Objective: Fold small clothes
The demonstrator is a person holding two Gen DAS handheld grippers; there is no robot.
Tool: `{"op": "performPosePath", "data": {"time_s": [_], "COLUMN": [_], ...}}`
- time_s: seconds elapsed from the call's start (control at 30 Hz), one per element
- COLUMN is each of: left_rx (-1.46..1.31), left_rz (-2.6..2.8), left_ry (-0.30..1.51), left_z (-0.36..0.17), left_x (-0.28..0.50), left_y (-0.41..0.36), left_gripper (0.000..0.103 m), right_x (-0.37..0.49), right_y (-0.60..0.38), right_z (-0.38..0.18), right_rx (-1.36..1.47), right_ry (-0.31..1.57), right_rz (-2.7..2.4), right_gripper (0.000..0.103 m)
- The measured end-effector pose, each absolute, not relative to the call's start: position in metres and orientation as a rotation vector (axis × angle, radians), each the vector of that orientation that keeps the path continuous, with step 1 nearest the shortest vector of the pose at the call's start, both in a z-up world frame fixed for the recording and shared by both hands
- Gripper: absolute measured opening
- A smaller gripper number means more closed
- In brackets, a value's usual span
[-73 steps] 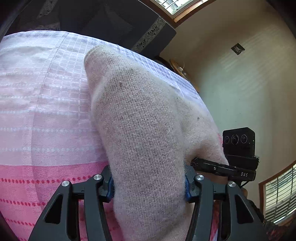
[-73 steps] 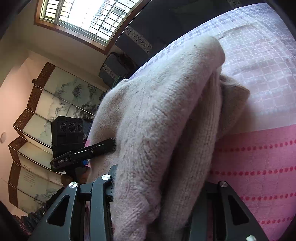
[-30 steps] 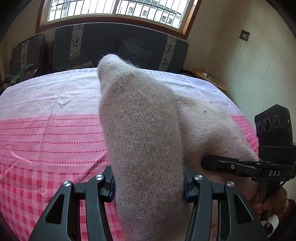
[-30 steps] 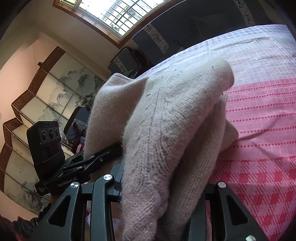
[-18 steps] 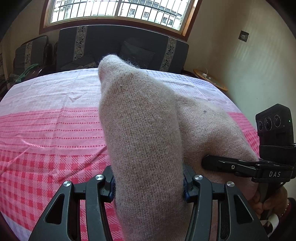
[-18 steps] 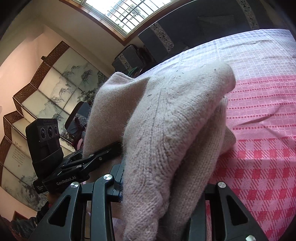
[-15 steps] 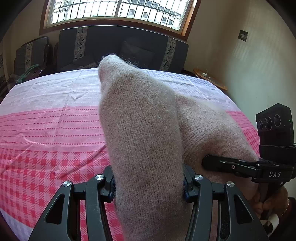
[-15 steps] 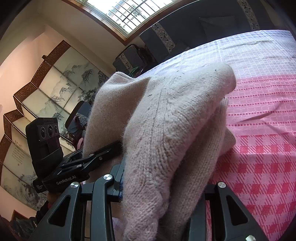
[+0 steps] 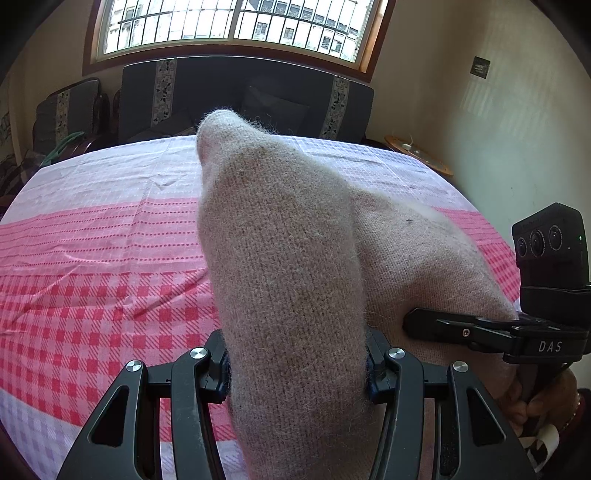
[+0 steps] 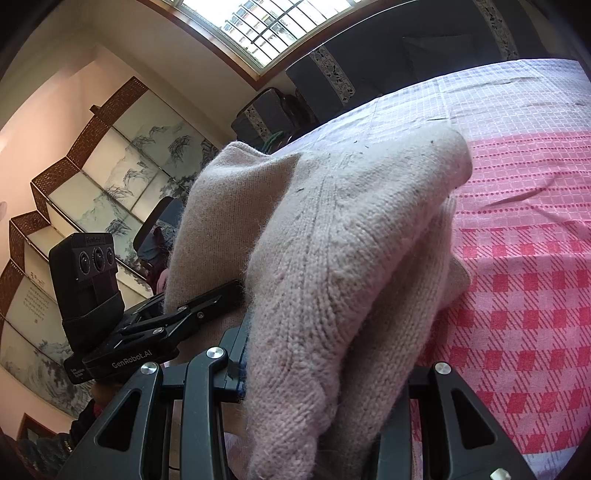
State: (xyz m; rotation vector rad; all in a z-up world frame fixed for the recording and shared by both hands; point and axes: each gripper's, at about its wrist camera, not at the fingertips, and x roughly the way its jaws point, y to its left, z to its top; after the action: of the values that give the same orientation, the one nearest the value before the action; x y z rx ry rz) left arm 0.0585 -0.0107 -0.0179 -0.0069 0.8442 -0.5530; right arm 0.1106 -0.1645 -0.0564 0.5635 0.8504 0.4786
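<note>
A fuzzy beige knit garment [image 9: 288,280] fills the middle of the left wrist view, bunched thick between my left gripper's [image 9: 297,363] pads, which are shut on it. In the right wrist view the same knit garment [image 10: 332,258] hangs in folds over my right gripper [image 10: 325,362], shut on another part of it. The right fingertips are buried in the wool. Both grippers hold the garment lifted above the pink checked tablecloth [image 9: 92,266]. The right gripper [image 9: 436,326] shows at the right of the left wrist view, and the left gripper [image 10: 218,295] at the left of the right wrist view.
The pink and white checked tablecloth [image 10: 524,258] covers the whole table. Behind it stands a dark sofa [image 9: 240,96] under a window [image 9: 229,22]. A painted folding screen [image 10: 92,177] lines the left wall. A person's hand [image 9: 543,398] grips the right tool's handle.
Both grippers have drawn back toward the near edge with the garment: more of the checked near part of the tablecloth now shows. The grip on the knit is unchanged.
</note>
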Motion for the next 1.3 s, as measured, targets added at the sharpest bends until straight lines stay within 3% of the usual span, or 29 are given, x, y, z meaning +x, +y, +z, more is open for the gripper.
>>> {"op": "performPosePath", "data": {"time_s": [1.3], "left_rx": [0.015], "left_rz": [-0.538], "left_ry": [0.872], "left_z": [-0.038], "left_x": [0.029], "left_y": [0.012], "left_gripper": [0.053], "right_x": [0.123], "right_y": [-0.174], "right_z": [-0.067], "right_rx": [0.551], "right_ry": [0.885], "right_rz": [0.486], "right_gripper": [0.035]}}
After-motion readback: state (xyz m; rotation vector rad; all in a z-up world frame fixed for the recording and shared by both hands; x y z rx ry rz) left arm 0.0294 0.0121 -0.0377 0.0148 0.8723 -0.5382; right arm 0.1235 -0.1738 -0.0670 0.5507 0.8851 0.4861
